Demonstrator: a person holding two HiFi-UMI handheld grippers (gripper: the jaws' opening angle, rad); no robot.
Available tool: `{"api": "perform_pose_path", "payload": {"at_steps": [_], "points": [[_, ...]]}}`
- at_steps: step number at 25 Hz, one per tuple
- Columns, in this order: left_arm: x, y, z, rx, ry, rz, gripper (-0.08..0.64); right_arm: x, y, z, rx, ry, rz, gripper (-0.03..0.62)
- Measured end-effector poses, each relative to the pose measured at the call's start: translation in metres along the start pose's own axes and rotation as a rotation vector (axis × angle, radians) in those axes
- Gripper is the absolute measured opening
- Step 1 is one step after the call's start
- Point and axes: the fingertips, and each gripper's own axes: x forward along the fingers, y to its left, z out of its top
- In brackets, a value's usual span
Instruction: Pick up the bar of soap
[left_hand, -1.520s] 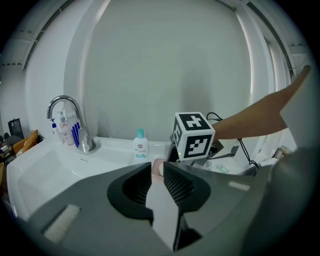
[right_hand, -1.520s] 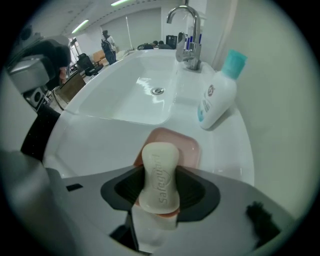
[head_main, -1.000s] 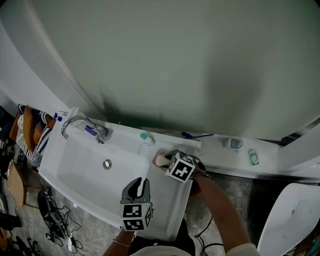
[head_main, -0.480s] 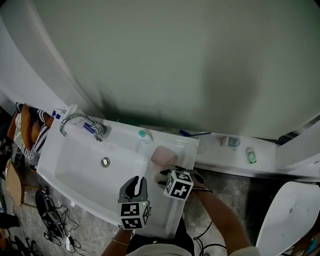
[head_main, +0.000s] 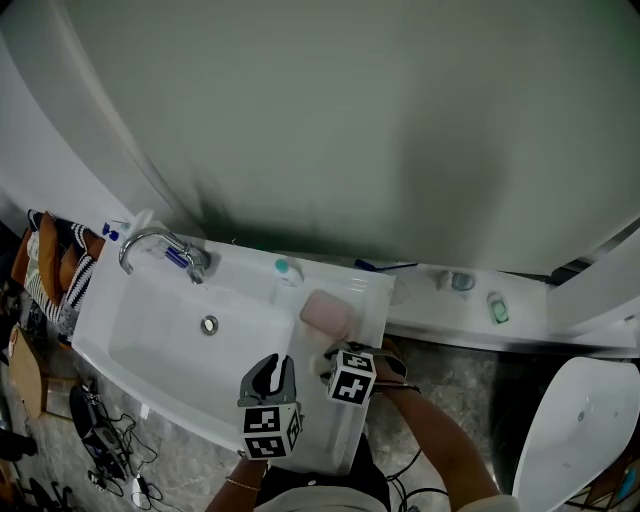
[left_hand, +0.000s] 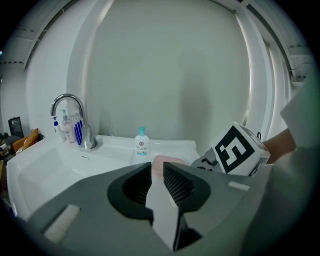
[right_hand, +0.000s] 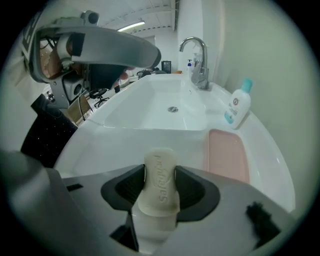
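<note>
- Bathroom: white sink (head_main: 150, 330) set as the surface against a plain pale wall; chrome faucet (head_main: 152, 246) at the far left corner, drain (head_main: 209, 324) in the basin.
- Small white bottle with a teal cap (right_hand: 239, 107) stands upright at the back of the sink's right ledge.
- Pink soap dish (right_hand: 227, 152) lies flat on that ledge just in front of the bottle, nothing in it.
- Right hand-held gripper (right_hand: 160, 175) is clenched on the bar of soap (right_hand: 160, 182). Both pads press its flat sides, and the cream bar stands on end with its embossed lettering facing the camera.
- Soap is in those jaws over the near part of the right ledge, beside the dish and apart from it. How far it clears the ledge can't be told.
- In the head view the right hand-held gripper (head_main: 335, 358) sits just on the near side of the dish.
- Left hand-held gripper (left_hand: 157, 172) has its jaws a narrow gap apart with nothing between them. It is over the sink's front edge, just left of the right one.
- Blue toothbrushes (left_hand: 76, 131) stand behind the faucet.
- Another toothbrush (head_main: 385, 266) lies on the back ledge to the right.
</note>
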Motion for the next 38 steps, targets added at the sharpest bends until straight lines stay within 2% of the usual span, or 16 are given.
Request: {"api": "perform_pose_path", "payload": {"at_steps": [9,15,18,24,27,30,33,35,36,38], "points": [[0.001,0.0,-0.007,-0.013,0.011,-0.002,0.083,0.006,0.004,-0.004,-0.034,0.066,0.006,0.202],[-0.003,0.005,-0.002,-0.013,-0.01,0.007,0.087,-0.008,0.007,0.002,-0.044,-0.033,-0.009,0.22],[-0.006,0.007,-0.001,-0.017,-0.02,0.011,0.089,-0.035,-0.001,0.025,0.05,-0.224,-0.083,0.227],[-0.012,0.006,0.008,-0.03,-0.053,0.011,0.092,-0.13,-0.021,0.084,0.443,-0.808,-0.121,0.225],[-0.016,0.005,0.015,-0.028,-0.074,0.01,0.092,-0.162,-0.021,0.095,0.53,-0.978,-0.115,0.225],[-0.018,0.0,0.018,-0.02,-0.086,0.0,0.092,-0.176,-0.02,0.092,0.591,-1.059,-0.167,0.223],[-0.019,-0.005,0.019,-0.02,-0.092,-0.016,0.092,-0.172,-0.021,0.081,0.68,-1.057,-0.242,0.191],[-0.021,-0.008,0.021,-0.013,-0.101,-0.024,0.091,-0.168,-0.022,0.076,0.717,-1.049,-0.3,0.075],[-0.022,-0.01,0.022,-0.01,-0.109,-0.03,0.091,-0.168,-0.021,0.074,0.726,-1.048,-0.319,0.051],[-0.024,-0.014,0.026,-0.007,-0.125,-0.041,0.091,-0.169,-0.017,0.072,0.73,-1.048,-0.343,0.049]]}}
